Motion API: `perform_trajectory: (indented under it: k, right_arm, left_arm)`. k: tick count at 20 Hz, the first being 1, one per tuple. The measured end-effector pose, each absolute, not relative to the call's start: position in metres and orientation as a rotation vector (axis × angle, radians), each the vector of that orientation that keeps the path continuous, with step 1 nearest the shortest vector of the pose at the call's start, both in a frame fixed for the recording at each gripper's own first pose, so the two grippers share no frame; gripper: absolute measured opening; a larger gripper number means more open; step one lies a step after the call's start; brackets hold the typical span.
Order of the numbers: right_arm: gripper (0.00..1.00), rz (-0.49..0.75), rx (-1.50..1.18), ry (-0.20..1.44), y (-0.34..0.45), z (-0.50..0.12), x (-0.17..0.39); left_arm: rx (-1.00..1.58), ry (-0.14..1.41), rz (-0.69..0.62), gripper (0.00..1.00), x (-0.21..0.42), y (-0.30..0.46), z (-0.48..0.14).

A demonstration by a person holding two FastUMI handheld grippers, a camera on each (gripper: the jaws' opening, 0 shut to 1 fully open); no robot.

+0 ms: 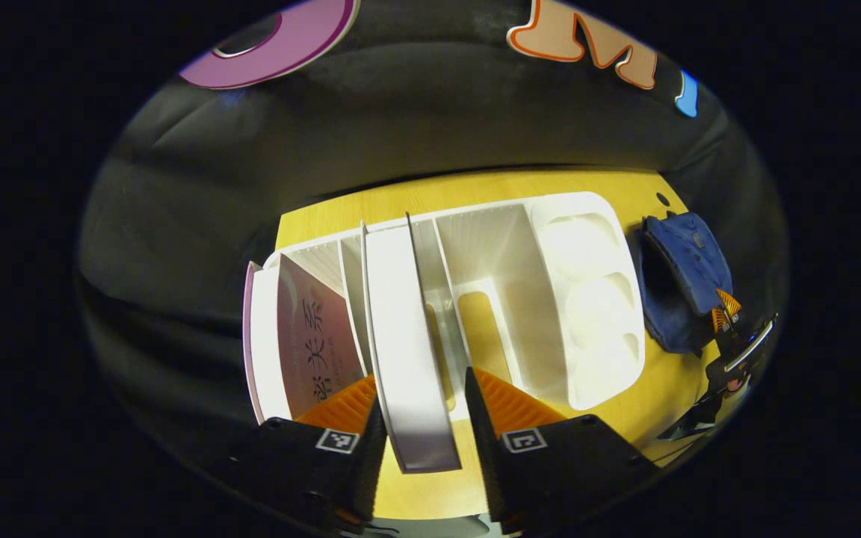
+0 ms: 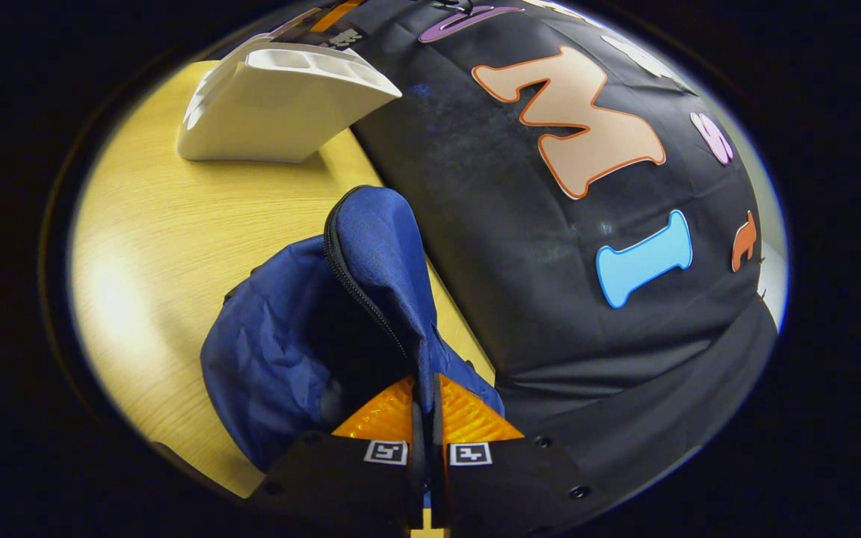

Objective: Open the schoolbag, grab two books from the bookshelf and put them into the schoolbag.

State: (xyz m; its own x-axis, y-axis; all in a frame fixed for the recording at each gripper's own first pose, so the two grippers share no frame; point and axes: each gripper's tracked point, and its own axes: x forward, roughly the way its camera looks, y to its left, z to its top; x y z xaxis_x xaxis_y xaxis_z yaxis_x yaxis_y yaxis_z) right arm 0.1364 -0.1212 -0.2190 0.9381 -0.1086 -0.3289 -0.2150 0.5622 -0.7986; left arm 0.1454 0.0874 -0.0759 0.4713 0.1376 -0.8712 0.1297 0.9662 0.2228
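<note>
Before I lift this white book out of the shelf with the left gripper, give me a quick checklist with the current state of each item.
1. White book between the left gripper fingers: ok, one finger on each side.
2. Fingers pressing on the book: cannot tell; a gap shows on the right side.
3. Schoolbag open: ok, zipper parted and dark interior showing.
4. Right gripper holding the bag's flap up: ok, shut on the fabric.
5. Second book left in the bookshelf: ok, it leans in the left compartment.
6. Room inside the bag for the book: cannot tell.
</note>
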Motion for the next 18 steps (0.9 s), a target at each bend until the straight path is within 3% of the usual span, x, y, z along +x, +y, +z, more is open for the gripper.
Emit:
perform_trajectory:
  k: [1, 11, 18]
  right_arm:
    - [0.06, 0.064, -0.978, 0.363, -0.122, -0.219, 0.136]
    - [0.06, 0.045, -0.985, 0.358, -0.125, -0.216, 0.136]
    - [0.07, 0.03, -0.987, 0.351, -0.126, -0.212, 0.132]
  left_arm:
    - [0.267, 1.1, -0.001, 0.41, 0.145, 0.087, -0.079]
    - [0.242, 1.184, 0.087, 0.34, 0.133, 0.093, -0.085]
    - [0.064, 1.226, 0.136, 0.36, 0.11, 0.074, -0.053]
